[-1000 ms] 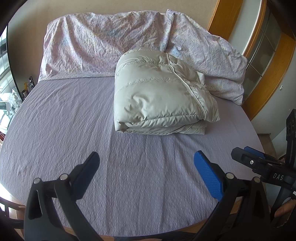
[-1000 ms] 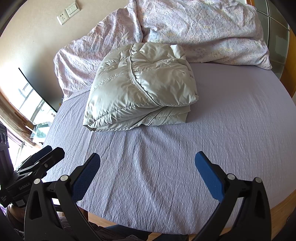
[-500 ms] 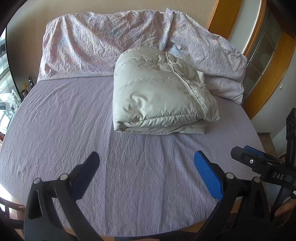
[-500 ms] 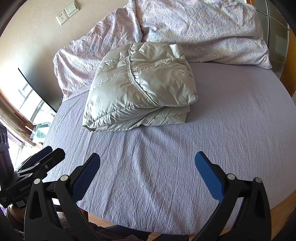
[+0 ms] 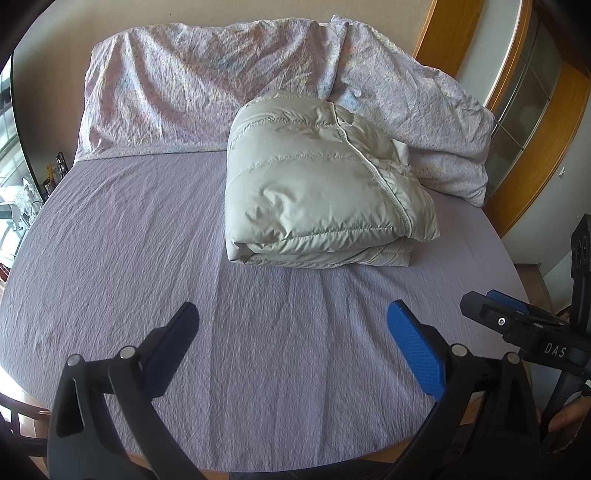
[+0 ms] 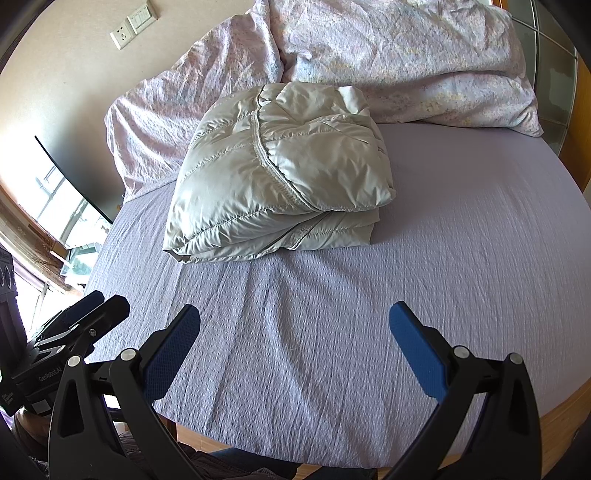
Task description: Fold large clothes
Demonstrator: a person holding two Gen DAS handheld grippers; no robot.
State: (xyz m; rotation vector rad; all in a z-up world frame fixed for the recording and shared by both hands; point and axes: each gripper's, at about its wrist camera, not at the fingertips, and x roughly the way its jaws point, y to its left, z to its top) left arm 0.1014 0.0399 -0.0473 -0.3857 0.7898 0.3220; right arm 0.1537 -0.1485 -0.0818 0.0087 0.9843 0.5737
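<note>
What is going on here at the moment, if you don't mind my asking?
A person holds a two-finger gripper in each hand over a bed. The puffy grey jacket already lies folded into a compact bundle near the floral pillows. The left gripper and the right gripper are both open, holding nothing, hovering short of the jacket.

The folded puffer jacket [image 5: 317, 184] is a pale grey-beige with a faint sheen, crossed by stitched quilting lines and a grey zip band. The bed sheet [image 5: 129, 240] beneath it is a muted lilac with a fine seersucker-like texture. The pillows [image 6: 406, 62] at the head are white to pale pink, speckled with a small faded print in pink, blue and yellow. The left gripper [image 5: 291, 332] and the right gripper [image 6: 295, 332] are black with blue pads on their fingers [image 6: 417, 347]. The wall [image 6: 74, 66] is cream, the wood trim [image 5: 447, 33] orange-brown
</note>
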